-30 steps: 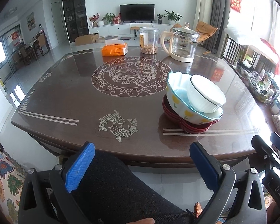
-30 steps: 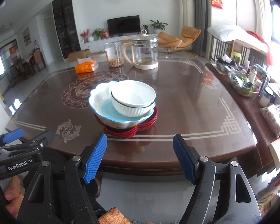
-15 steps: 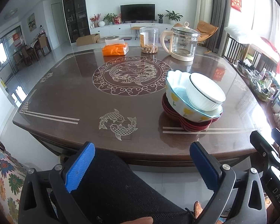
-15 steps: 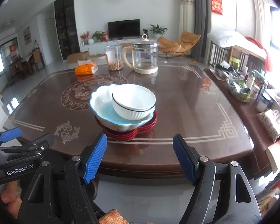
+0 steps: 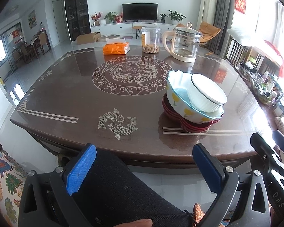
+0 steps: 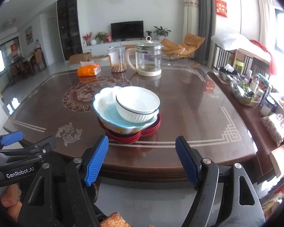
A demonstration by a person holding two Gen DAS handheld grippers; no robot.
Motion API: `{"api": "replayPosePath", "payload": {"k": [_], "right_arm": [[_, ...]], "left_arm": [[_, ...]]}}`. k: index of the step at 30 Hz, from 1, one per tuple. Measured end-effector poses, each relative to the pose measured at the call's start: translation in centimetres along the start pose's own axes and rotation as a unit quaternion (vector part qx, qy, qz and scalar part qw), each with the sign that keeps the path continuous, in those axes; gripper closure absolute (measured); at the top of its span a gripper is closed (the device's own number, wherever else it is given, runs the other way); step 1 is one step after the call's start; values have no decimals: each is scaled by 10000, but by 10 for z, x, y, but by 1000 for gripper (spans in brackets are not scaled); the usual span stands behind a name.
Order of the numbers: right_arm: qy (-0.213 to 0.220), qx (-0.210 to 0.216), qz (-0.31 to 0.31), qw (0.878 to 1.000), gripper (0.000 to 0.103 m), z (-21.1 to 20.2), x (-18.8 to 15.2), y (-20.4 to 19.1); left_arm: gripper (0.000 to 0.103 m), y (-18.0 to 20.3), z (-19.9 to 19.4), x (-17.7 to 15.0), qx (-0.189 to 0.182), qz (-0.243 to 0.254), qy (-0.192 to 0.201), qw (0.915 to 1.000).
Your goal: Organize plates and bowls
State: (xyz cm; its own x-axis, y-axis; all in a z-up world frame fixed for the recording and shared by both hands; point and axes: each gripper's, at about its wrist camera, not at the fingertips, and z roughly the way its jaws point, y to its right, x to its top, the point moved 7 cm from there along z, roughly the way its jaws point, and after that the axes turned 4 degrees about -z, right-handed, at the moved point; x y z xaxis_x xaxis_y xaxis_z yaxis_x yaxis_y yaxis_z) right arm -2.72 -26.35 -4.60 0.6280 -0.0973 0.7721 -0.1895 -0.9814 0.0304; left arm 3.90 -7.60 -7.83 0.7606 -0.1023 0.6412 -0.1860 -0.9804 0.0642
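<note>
A stack stands on the brown table (image 5: 70, 98) near its front edge: a white ribbed bowl (image 5: 206, 94) sits tilted inside a scalloped blue bowl with yellow flowers (image 5: 181, 106), on red scalloped plates (image 5: 195, 127). The same white bowl (image 6: 137, 104), blue bowl (image 6: 108, 111) and red plates (image 6: 128, 138) show in the right wrist view. My left gripper (image 5: 142, 170) is open and empty, held off the table's front edge above a dark-clothed leg. My right gripper (image 6: 142, 158) is open and empty, also in front of the table edge, facing the stack.
At the far side of the table stand a glass kettle (image 5: 185, 43), a clear jar of snacks (image 5: 150, 42) and an orange tissue pack (image 5: 116, 48). A side shelf with cluttered items (image 6: 244, 92) runs along the right.
Both grippers have drawn back slightly from the table and risen a little; the stack looks a bit farther. Both stay open. The stack has not moved.
</note>
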Motion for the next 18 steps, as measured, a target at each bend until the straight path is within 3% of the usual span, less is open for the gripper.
{"api": "replayPosePath", "payload": {"k": [18], "right_arm": [[10, 15, -12, 10000, 26, 2, 0, 0]], "left_arm": [[2, 1, 0, -1, -17, -1, -17, 10000]]}}
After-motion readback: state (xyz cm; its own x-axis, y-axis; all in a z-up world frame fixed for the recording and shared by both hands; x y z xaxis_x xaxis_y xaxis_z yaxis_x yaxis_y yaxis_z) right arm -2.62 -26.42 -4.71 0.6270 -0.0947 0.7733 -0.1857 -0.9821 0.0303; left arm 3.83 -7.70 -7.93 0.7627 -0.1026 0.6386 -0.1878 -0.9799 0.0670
